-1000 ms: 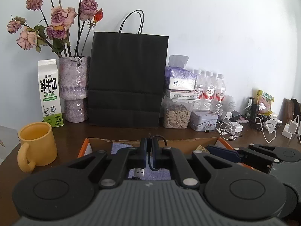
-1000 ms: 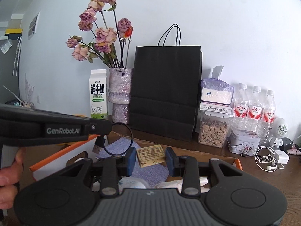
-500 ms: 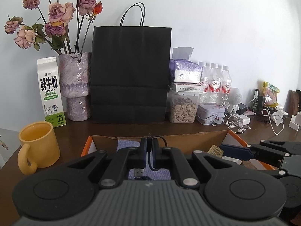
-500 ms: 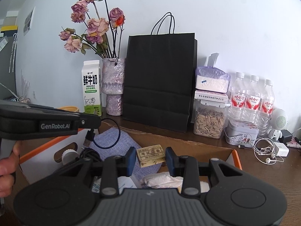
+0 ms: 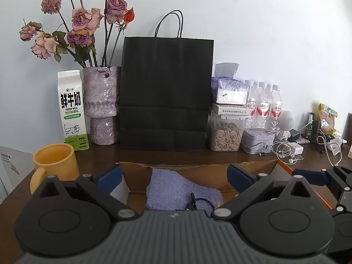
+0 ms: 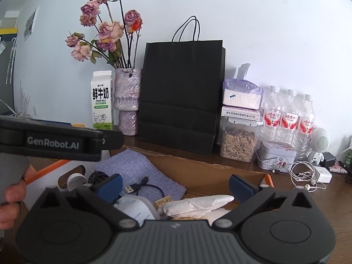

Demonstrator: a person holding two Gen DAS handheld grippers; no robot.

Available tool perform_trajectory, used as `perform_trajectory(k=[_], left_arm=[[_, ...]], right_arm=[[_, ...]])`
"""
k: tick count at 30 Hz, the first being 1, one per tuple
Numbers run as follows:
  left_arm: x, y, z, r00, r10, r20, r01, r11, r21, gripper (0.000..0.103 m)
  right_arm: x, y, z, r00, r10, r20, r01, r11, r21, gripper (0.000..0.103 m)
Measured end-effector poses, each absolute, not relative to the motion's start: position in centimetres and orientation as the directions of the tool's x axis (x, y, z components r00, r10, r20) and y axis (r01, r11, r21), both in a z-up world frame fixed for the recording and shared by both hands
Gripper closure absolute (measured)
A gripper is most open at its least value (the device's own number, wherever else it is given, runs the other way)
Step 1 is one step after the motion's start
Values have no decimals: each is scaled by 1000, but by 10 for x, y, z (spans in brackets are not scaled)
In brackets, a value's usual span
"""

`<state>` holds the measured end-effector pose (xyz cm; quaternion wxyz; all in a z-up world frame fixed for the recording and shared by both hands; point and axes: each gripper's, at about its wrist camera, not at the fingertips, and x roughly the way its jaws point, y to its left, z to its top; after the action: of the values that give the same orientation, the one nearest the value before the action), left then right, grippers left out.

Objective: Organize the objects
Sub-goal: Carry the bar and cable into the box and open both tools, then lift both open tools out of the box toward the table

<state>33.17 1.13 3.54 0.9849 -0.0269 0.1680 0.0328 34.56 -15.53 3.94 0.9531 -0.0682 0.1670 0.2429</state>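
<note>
My left gripper (image 5: 175,177) hangs over an open cardboard box (image 5: 198,167); its jaws are opening wide with nothing between them. A short black USB cable (image 5: 195,202) lies below on a purple cloth (image 5: 171,187). My right gripper (image 6: 176,186) is over the same box, jaws also opening and empty. Under it lie the cable (image 6: 140,186), the cloth (image 6: 136,169), a small wooden tag (image 6: 162,201), a white pouch (image 6: 198,204) and a white jar (image 6: 136,209). The left gripper's finger (image 6: 110,139) crosses the right wrist view, held by a hand (image 6: 13,195).
Behind the box stand a black paper bag (image 5: 167,92), a vase of dried roses (image 5: 101,103), a milk carton (image 5: 71,110), a seed jar (image 5: 225,134), a tin (image 5: 257,140) and water bottles (image 5: 264,105). A yellow mug (image 5: 55,162) is left; earphones (image 5: 283,151) right.
Both grippers have opened wide. The left let go of the black cable, which dropped onto the purple cloth. The right let go of the wooden tag, which now lies in the box.
</note>
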Motion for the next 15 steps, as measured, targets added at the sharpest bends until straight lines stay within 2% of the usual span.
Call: perform_trajectory(k=[15], left_arm=[[302,8,35,954,66,-292,-81,996,-37,0]], right_arm=[[320,-160,40,839,432,-331,-483,872,-86,0]])
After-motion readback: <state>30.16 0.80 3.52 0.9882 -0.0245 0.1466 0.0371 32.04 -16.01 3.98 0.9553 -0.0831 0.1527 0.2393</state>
